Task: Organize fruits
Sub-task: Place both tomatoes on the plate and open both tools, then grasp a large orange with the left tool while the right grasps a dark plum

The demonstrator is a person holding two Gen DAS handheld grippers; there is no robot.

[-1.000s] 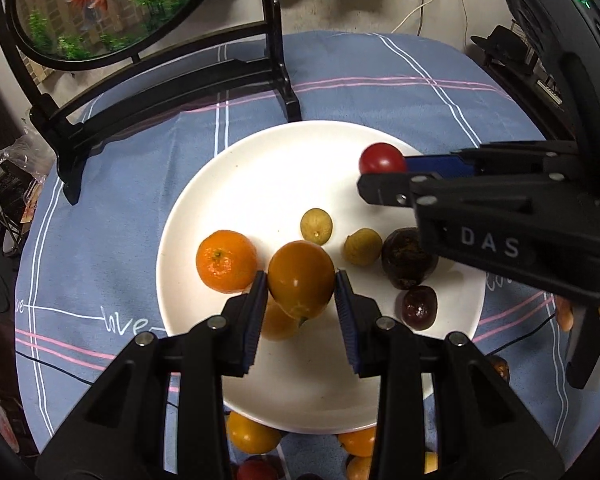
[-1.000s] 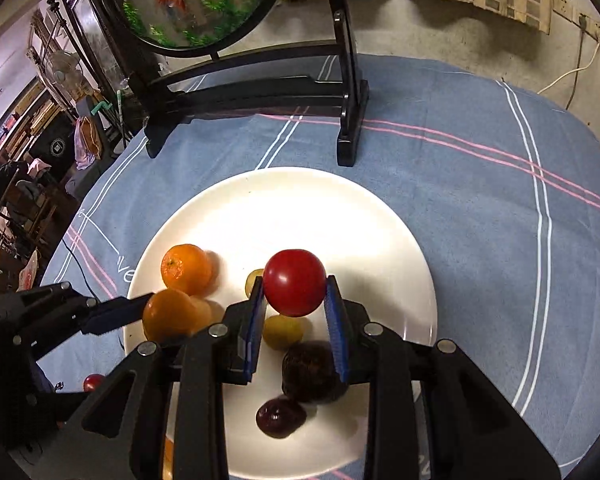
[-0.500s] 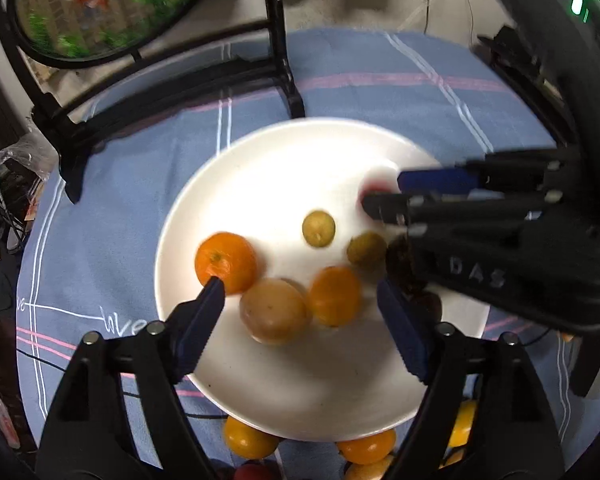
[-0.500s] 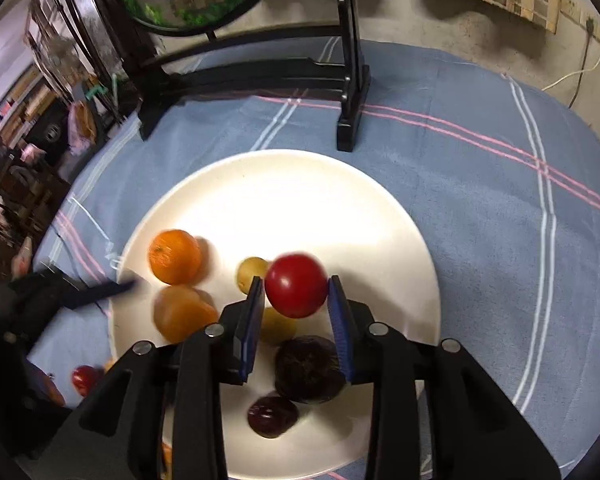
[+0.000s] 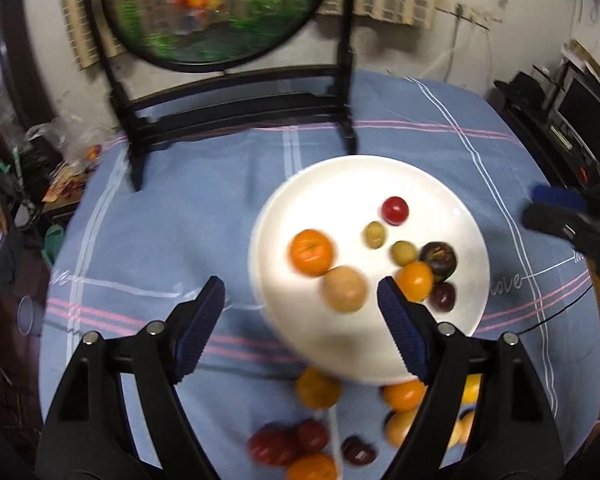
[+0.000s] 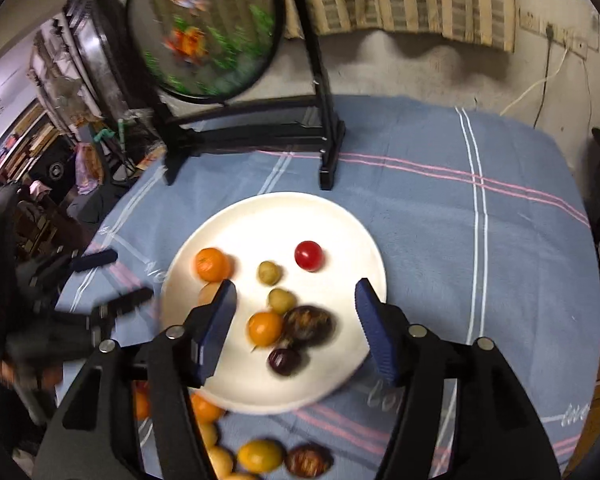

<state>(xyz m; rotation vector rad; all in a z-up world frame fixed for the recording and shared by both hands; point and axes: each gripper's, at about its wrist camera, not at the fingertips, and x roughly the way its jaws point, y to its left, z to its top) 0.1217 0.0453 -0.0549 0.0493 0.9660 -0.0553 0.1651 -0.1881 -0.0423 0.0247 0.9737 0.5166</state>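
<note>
Both jaws spread wide and empty: left hand-held gripper (image 5: 300,300) poised above the near-left rim of a white plate (image 5: 320,184), right hand-held gripper (image 6: 296,304) held over the plate's near half. Between the left jaws, a pale tan fruit (image 5: 345,289) on the plate, touching nothing of the tool. Just beyond it, a mandarin (image 5: 311,251). Ahead and right of the left gripper, two small green fruits (image 5: 374,234), a red tomato (image 5: 395,211), a smaller orange fruit (image 5: 415,280) just beside the right fingertip, and a dark purple fruit (image 5: 439,256) with a little plum (image 5: 443,296) next to it. Seen from the right wrist, the tomato (image 6: 309,255) well ahead of the open jaws, the orange fruit (image 6: 265,328) and dark purple fruit (image 6: 309,326) side by side between them. Below both tools, off the plate's near edge, loose fruits (image 5: 318,390) on the blue checked cloth (image 5: 180,216) of the table. Far beyond, a black stand (image 5: 236,104) with a round goldfish panel (image 5: 216,8), blurred.
</note>
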